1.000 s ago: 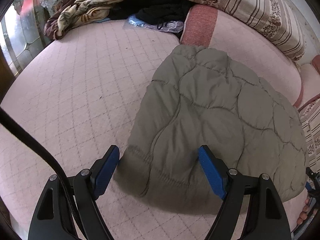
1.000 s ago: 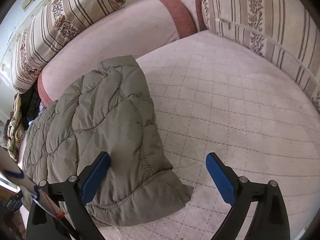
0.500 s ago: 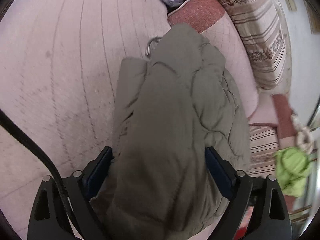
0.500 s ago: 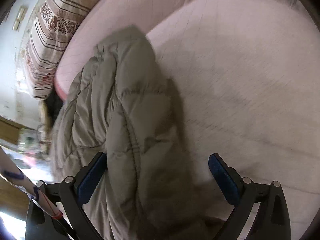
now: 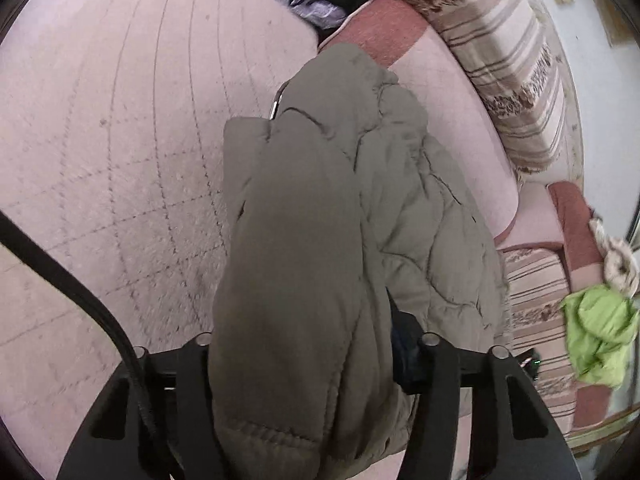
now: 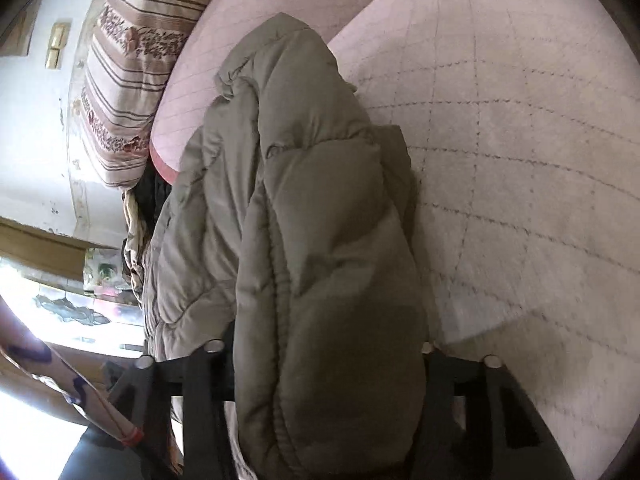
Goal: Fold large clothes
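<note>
Now: quilted olive jacket (image 5: 304, 264) lying on pink bed (image 5: 120, 140) | left gripper (image 5: 304, 360) and right gripper (image 6: 320, 356), spread over near hem a second ago, just closed, clamped on its padding | hem judged secured for folding.

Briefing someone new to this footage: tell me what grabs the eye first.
A puffy olive-grey quilted jacket fills the middle of both views, bunched between the fingers of the left gripper and the right gripper, whose jaws have just closed on it. Beneath it spreads the pale pink quilted bed cover. A striped floral cushion lines the far edge.
</note>
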